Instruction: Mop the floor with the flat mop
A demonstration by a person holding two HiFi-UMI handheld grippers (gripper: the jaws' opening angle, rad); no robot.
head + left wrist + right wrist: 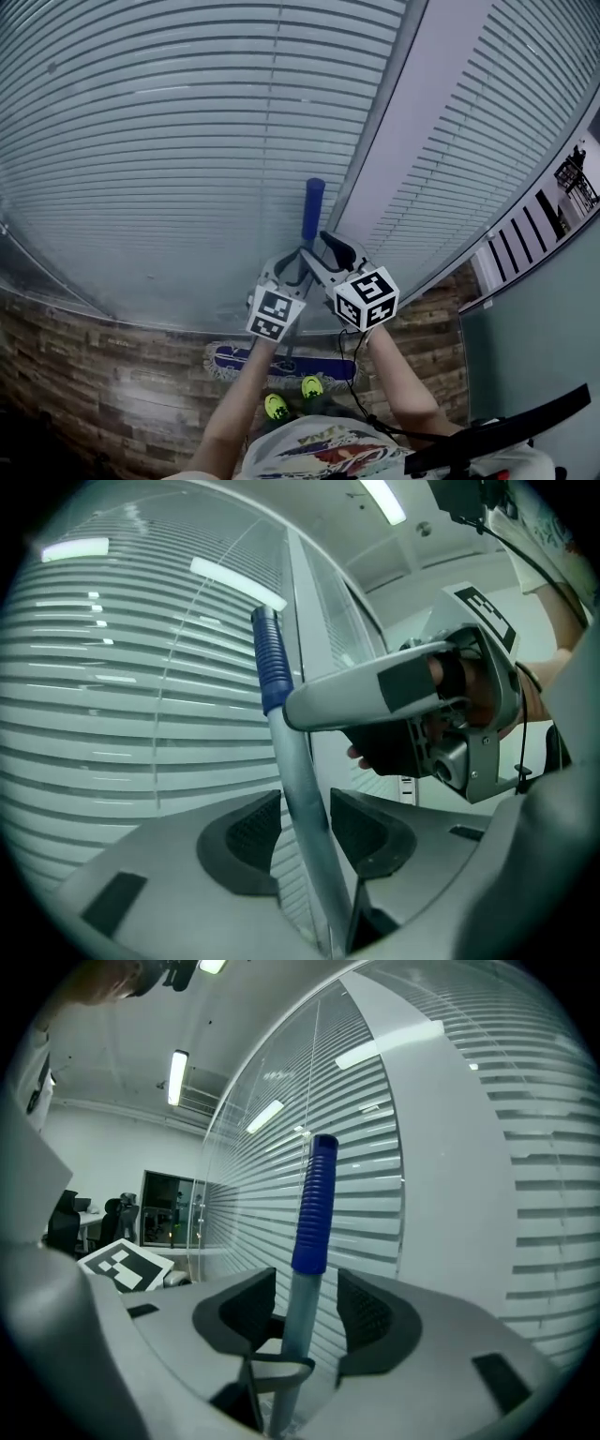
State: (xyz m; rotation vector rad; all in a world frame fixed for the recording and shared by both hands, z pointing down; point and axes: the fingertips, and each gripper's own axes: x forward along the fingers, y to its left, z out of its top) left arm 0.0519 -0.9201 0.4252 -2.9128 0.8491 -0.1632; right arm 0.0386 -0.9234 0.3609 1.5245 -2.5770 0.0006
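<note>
I am standing the flat mop upright at the centre of the frame, with both grippers on its pole.

The mop head is lying on the wood-look floor at lower centre, just above my shoes. The blue grip is rising against the blinds. The left gripper jaws are pinching the pole. The right gripper jaws are standing spread, with the pole between them just under the blue grip and touching neither pad.
</note>
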